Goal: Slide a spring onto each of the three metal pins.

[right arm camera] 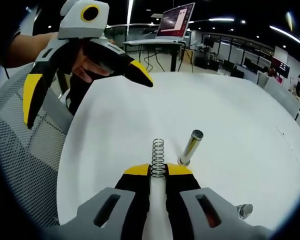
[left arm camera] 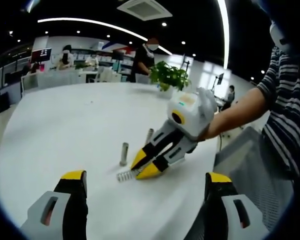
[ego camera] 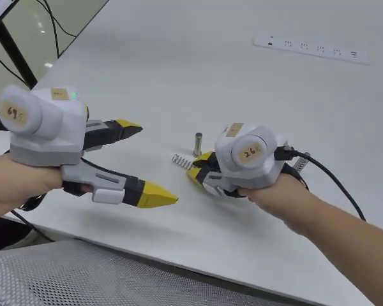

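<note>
My right gripper [ego camera: 198,171] [right arm camera: 158,171] is shut on one end of a small steel spring [ego camera: 180,160] [right arm camera: 158,156] [left arm camera: 124,176], low over the white table. The spring sticks out past the yellow tips. A short metal pin [ego camera: 198,144] [right arm camera: 191,146] [left arm camera: 124,153] stands upright just beyond and beside the spring, apart from it. A second pin [left arm camera: 149,135] [right arm camera: 244,210] stands behind the right gripper. My left gripper [ego camera: 147,160] [left arm camera: 145,182] hovers to the left of the spring, wide open and holding nothing.
The white table [ego camera: 179,64] stretches far ahead. A white power strip [ego camera: 313,48] lies at the back right. A black cable [ego camera: 335,182] trails from the right gripper. A grey mesh chair [ego camera: 64,274] sits at the near table edge.
</note>
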